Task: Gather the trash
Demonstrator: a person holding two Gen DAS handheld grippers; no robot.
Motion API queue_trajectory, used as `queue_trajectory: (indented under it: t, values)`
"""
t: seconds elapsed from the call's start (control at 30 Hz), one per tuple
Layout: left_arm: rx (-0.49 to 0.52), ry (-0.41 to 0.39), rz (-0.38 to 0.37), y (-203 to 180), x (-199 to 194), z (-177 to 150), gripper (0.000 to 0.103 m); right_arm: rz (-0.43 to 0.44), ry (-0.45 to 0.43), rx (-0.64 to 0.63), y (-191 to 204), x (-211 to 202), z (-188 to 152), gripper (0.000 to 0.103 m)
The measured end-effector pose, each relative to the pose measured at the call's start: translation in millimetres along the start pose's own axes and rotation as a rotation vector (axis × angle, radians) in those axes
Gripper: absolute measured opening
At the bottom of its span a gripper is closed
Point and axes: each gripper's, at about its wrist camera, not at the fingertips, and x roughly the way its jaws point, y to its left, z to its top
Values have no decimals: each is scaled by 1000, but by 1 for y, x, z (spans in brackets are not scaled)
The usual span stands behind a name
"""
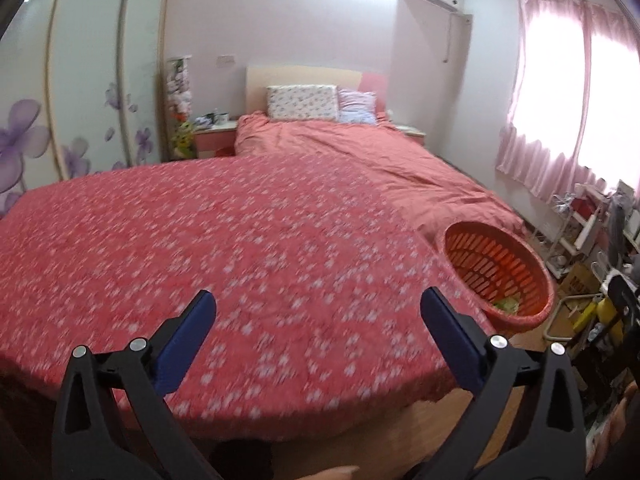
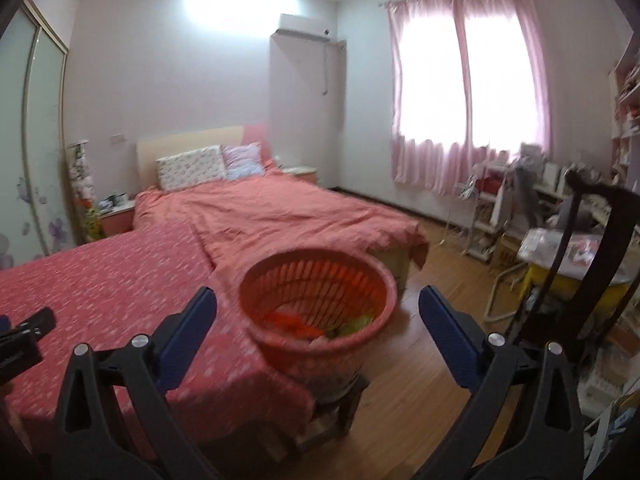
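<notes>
Only writing visible: dark letters, looks like "MOT", on a cardboard box (image 1: 576, 285) in the floor clutter far right of the left wrist view; rest of it cut off & blurred. Nothing else readable.

Left gripper (image 1: 318, 312) is spread wide, nothing between the blue pads, hanging over the red floral cloth (image 1: 224, 248). Right gripper (image 2: 318, 312) likewise released w/ jaws far apart, holding nothing; the orange basket (image 2: 382, 280) sits in the gap between its fingers, further ahead. The left gripper's black tip shows at the left edge of the right wrist view (image 2: 24, 334).

Basket is at the right corner of the floral cloth, its base on a dark low stand (image 2: 344, 400). Trash inside at the bottom: orange & green scraps (image 2: 308, 326), also glimpsed from the left wrist view (image 1: 506, 304). What each scrap is – can't tell, blurred.

Edges: cloth's near edge hangs over a pale base. Beyond it the pink bed (image 2: 288, 216) w/ pillows (image 2: 192, 168) at the headboard. Bare wood floor (image 2: 432, 280) runs right of bed & basket up to a cluttered desk, shelves & dark chair (image 2: 592, 264)
</notes>
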Motion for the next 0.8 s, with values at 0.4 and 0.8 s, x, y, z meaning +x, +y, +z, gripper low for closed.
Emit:
queue_trajectory:
  t: [0.4, 0.8]
  values:
    - [24, -55, 53, 5, -35, -34, 101, 4, 65, -48, 19, -27, -26, 99]
    - [22, -70, 41, 1, -45, -46, 101, -46, 31, -63, 27, -44, -36, 99]
